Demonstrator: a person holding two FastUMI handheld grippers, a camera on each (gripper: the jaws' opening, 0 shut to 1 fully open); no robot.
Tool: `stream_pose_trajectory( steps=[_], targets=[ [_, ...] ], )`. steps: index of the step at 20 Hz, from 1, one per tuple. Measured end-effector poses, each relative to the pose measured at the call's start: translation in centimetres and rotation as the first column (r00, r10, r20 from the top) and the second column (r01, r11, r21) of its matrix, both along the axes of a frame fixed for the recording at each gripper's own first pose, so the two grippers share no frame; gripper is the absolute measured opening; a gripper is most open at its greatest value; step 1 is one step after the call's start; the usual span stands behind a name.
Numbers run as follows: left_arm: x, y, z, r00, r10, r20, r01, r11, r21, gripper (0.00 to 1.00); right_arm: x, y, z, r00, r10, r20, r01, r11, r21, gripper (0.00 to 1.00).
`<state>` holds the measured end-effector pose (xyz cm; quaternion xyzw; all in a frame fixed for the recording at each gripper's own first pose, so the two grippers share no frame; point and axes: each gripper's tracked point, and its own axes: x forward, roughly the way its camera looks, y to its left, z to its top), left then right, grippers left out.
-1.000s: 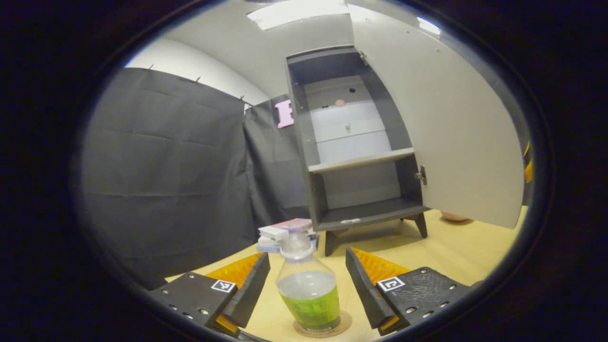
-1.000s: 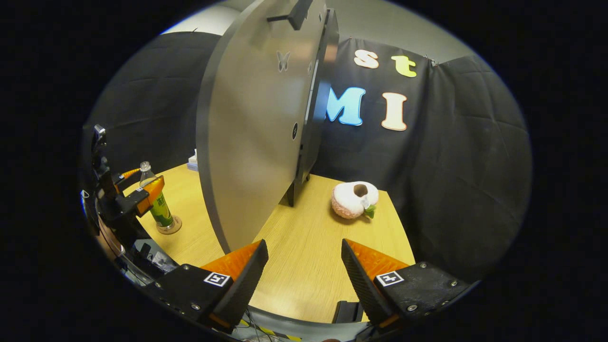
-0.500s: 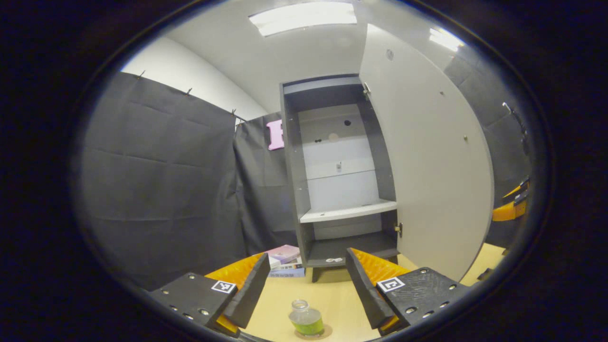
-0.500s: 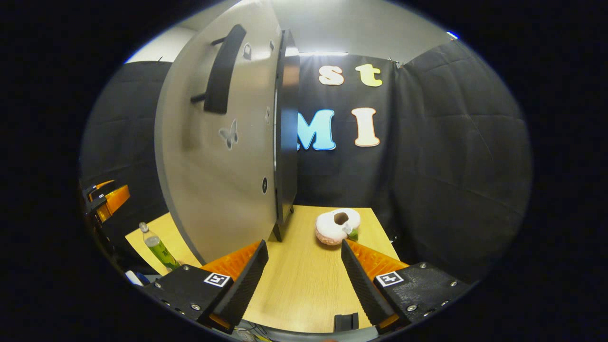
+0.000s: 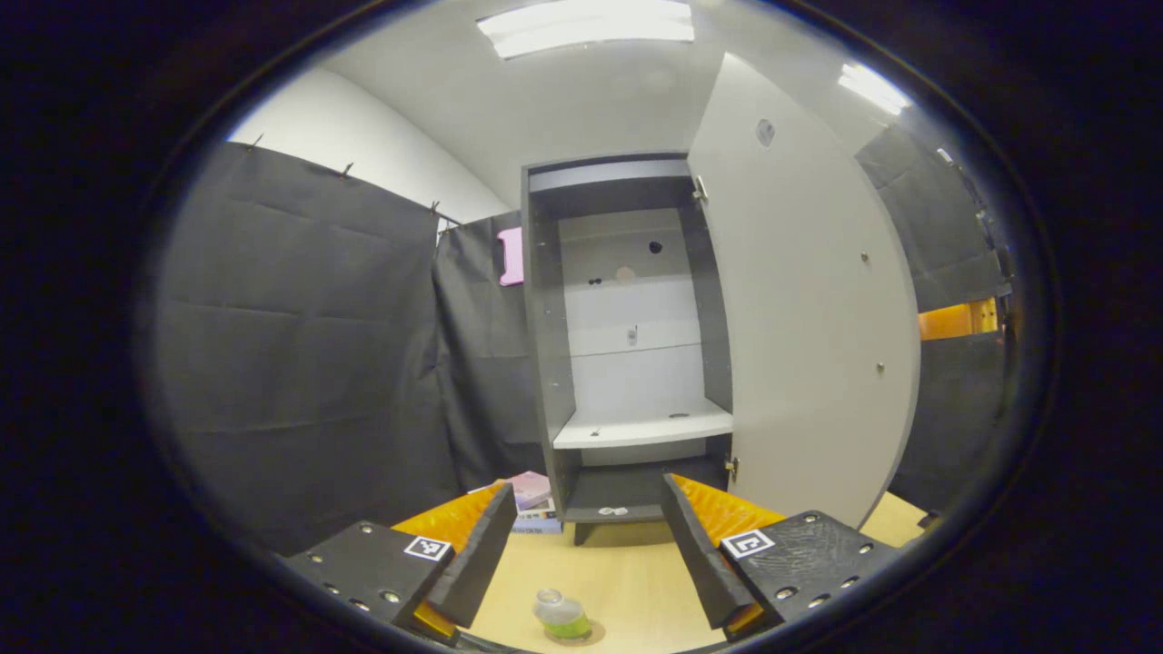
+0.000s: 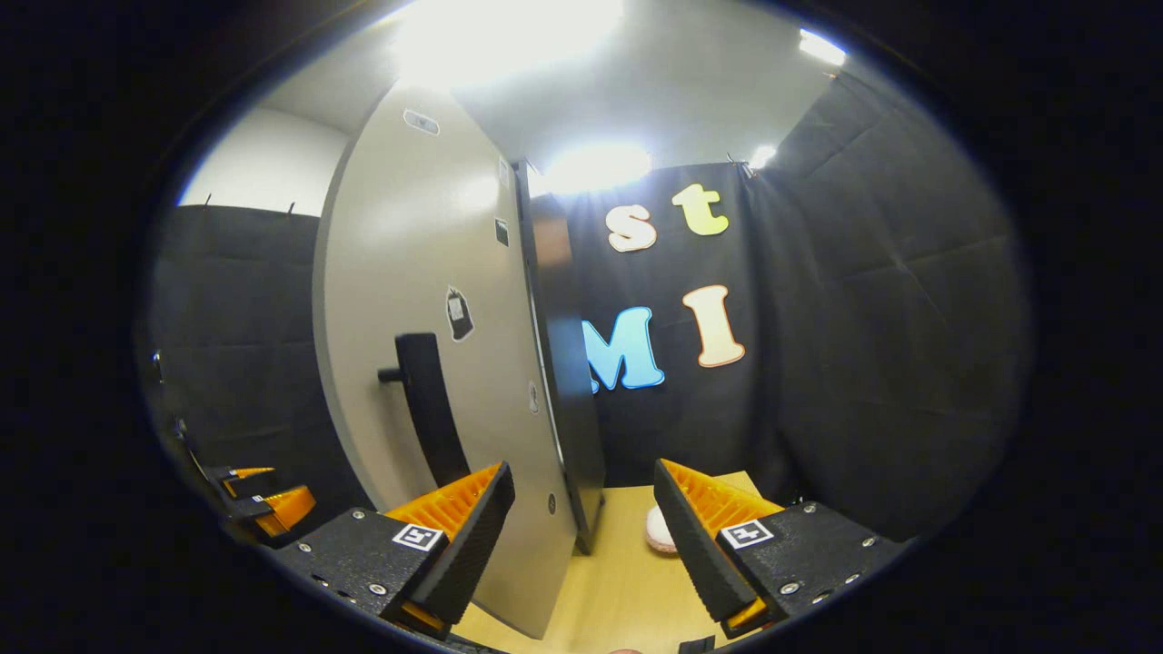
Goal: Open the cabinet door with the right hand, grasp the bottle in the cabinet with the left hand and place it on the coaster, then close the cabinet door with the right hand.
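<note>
The clear bottle [image 5: 561, 614] of green liquid stands upright on the round coaster [image 5: 581, 634], low on the table and well below my left gripper [image 5: 586, 536], which is open and holds nothing. Ahead, the grey cabinet [image 5: 627, 363] stands with its door [image 5: 809, 318] swung wide to the right. My right gripper [image 6: 581, 527] is open and faces the door's outer side [image 6: 409, 300], with the dark bar handle [image 6: 427, 409] just left of its left finger. The left gripper [image 6: 259, 500] also appears far off at the lower left of the right gripper view.
A stack of books [image 5: 531, 495] lies on the wooden table [image 5: 636, 581] left of the cabinet's feet. A pale plush toy [image 6: 656, 531] sits on the table right of the cabinet. The right gripper [image 5: 954, 320] shows past the door's edge.
The left gripper has risen and drawn back from the bottle, which stays on the coaster. The right gripper has lifted, and the door handle now sits close to its left finger.
</note>
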<state>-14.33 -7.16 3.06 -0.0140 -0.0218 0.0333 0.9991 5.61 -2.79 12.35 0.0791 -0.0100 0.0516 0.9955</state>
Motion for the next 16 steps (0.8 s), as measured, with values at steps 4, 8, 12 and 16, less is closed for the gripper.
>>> stream_pose_trajectory(
  steps=[4, 8, 12, 16],
  targets=[
    [-0.3, 1.6, 0.8, 1.0, -0.009, -0.006, 0.009, 0.999, 0.038, 0.96, -0.3, 1.7, -0.3, 1.0, -0.019, -0.012, 0.019, 1.0, -0.014, 0.89],
    [1.2, 3.0, 0.9, 1.0, -0.031, 0.002, 0.031, 0.998, 0.054, 0.94, 0.2, 3.2, -0.6, 0.999, -0.029, -0.038, 0.031, 0.999, 0.044, 0.93],
    [3.8, 4.4, 0.8, 0.998, -0.063, 0.007, 0.063, 0.998, 0.013, 0.96, 0.2, 6.0, -0.4, 0.998, -0.026, -0.05, 0.029, 0.998, 0.059, 0.94],
    [6.2, 6.0, -1.0, 0.993, -0.115, -0.022, 0.115, 0.993, 0.029, 0.92, 1.1, 9.9, 0.1, 0.999, -0.016, -0.028, 0.017, 1.0, 0.024, 0.94]
  ],
)
